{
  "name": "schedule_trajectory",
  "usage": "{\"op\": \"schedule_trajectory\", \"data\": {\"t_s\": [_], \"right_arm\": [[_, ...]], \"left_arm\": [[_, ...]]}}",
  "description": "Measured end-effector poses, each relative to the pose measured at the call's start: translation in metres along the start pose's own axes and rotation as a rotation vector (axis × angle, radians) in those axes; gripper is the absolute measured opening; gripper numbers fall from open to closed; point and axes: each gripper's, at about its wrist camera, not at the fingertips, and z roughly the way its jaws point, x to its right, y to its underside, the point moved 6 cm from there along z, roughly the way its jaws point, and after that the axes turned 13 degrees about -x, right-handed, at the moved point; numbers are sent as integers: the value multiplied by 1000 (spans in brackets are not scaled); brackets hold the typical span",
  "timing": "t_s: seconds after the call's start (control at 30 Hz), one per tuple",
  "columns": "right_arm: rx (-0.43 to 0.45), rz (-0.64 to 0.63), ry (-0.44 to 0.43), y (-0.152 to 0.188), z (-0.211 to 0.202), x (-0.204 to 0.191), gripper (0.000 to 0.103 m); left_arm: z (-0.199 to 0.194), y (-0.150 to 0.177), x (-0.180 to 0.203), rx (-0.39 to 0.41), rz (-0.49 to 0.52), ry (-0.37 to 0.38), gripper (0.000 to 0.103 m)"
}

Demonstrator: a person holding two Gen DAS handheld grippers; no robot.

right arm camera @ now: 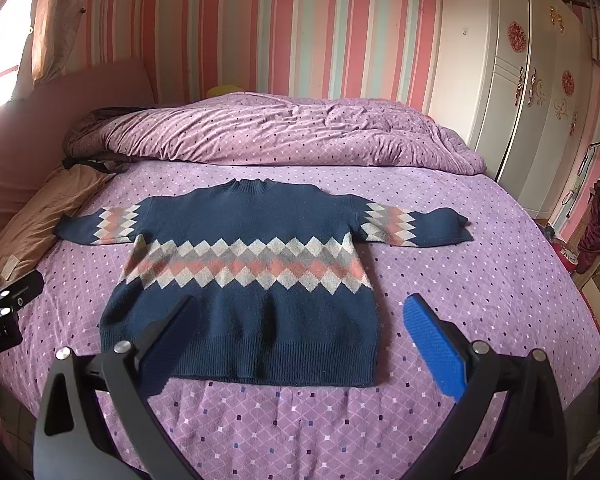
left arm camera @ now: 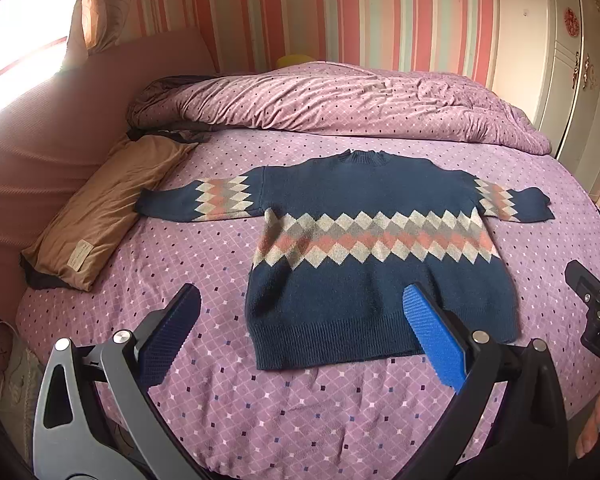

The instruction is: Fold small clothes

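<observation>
At the far left of the left wrist view a pink padded headboard [left arm camera: 60,128] is seen under a bright window, and a tan pillow [left arm camera: 108,208] is laid against it on the bed [left arm camera: 300,420]. The bed is covered with a purple sheet printed with small diamonds. The left claw [left arm camera: 302,310] is held above the near edge of the bed with its two blue-padded fingers [left arm camera: 432,340] spread wide apart; nothing is gripped between them. Its right finger is seen over the hem of the sweater, its left finger over bare sheet.

The sweater [left arm camera: 364,248] is spread flat in the middle of the bed, neck pointed towards the far wall and both sleeves stretched out sideways. It is navy, and a band of cream, grey and coral diamonds is carried across the chest and each sleeve. The left sleeve end lies just beside the pillow. Behind the sweater a rumpled purple duvet [left arm camera: 340,100] is heaped along the striped wall.

In the right wrist view the right claw [right arm camera: 300,320] is likewise held wide apart and empty, its left finger over the sweater's hem and its right finger over bare sheet beside the sweater. At the far right white wardrobe doors [right arm camera: 520,92] with red ornaments are seen.
</observation>
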Motion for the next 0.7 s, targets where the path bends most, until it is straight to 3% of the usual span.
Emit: {"op": "schedule_trajectory", "data": {"t_s": [0.7], "right_arm": [[-14,-3,-5,2,20,-12,102]], "left_arm": [[21,-7,-5,-16,-1,-10,100]]}}
